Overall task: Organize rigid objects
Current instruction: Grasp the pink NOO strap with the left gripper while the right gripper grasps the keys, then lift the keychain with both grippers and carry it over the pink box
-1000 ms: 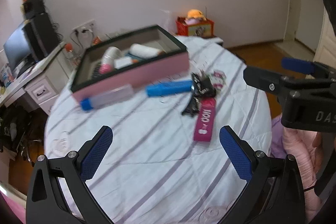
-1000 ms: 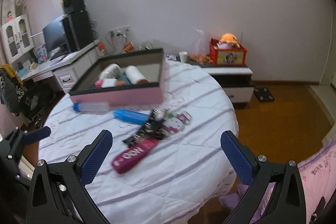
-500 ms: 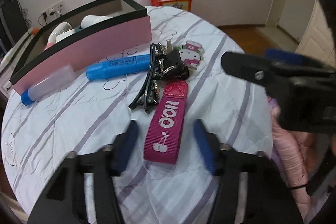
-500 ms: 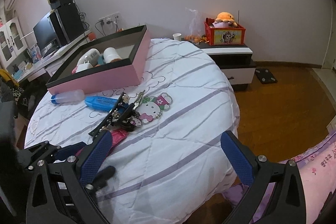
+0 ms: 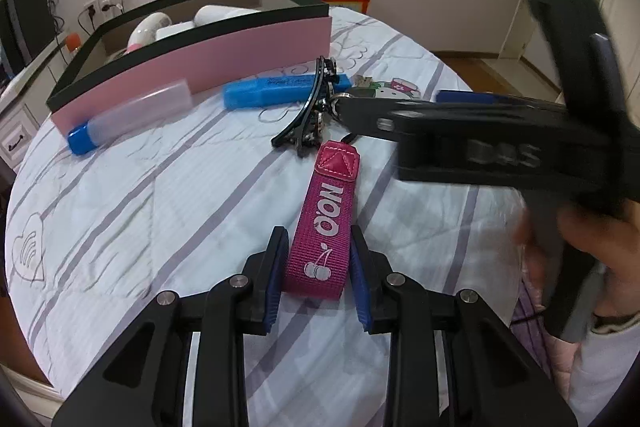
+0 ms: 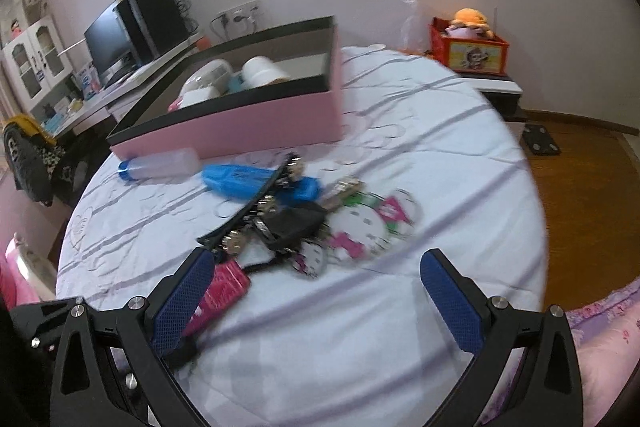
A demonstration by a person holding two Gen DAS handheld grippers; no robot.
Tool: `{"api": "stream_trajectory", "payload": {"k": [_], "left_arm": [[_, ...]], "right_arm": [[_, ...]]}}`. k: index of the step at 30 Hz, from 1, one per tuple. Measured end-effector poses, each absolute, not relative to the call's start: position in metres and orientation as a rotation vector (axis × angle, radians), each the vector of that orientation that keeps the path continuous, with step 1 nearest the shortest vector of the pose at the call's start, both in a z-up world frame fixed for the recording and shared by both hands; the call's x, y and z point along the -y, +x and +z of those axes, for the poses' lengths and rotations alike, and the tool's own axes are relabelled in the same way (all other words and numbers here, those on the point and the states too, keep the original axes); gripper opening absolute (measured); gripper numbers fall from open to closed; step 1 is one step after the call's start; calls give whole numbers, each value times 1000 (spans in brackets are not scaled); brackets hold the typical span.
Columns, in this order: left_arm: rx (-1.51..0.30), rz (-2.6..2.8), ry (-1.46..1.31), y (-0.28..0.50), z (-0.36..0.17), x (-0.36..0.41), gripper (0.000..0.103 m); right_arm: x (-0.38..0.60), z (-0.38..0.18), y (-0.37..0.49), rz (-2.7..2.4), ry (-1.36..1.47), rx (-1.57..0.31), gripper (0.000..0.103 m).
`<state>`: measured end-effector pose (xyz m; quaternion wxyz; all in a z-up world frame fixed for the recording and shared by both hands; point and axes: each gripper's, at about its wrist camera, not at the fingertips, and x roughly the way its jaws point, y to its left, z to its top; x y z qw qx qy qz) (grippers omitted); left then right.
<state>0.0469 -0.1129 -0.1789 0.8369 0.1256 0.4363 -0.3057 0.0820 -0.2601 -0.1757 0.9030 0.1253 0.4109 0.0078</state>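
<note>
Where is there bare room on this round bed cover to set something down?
Free: the striped white bed cover right of the pink open box, out to its edge, and the near-left stretch beside the heart print. Crowded: the strip before the box, with the clear blue-capped tube, blue marker, keys and magenta fabric strap.

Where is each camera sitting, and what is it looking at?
Left wrist view: sits on the left gripper, looking down along its fingers, which are closed on the pink strap; the right gripper and a hand show too.
Right wrist view: sits on the right gripper, jaws wide open, looking down at the keys on the bed.
Both views share the pink strap, the blue marker, the clear bottle and the pink box.
</note>
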Motion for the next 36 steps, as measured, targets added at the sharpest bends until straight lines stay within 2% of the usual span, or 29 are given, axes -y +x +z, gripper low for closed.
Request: {"api": "stream_trajectory", "payload": {"k": [11,13,14,15,19,23,30,36], "left_arm": [[-908,-666,245,45,-182,98,32],[-909,-669,239,46,-183,98,32],[-909,-670,237,46,-183,97,33],[-909,-673,232,46,-183,96,33],[-909,-674,223,47,-184,95,33],[-905,-670,223,47,-182,95,33],[-881,-668,214,45,-174,92,32],[-842,-660,196,43,-160,86,30]], "right_arm": [[245,-187,107,-39,187,-888,103],[244,-185,105,-37,170,-882,94],[243,-185,104,-53,145,-879,76],[241,-184,101,-70,112,-873,66],[244,-182,97,-28,123,-860,60],[242,-177,90,44,133,-840,49],[237,-162,77,120,148,-796,44],[230,-136,65,158,138,-737,44]]}}
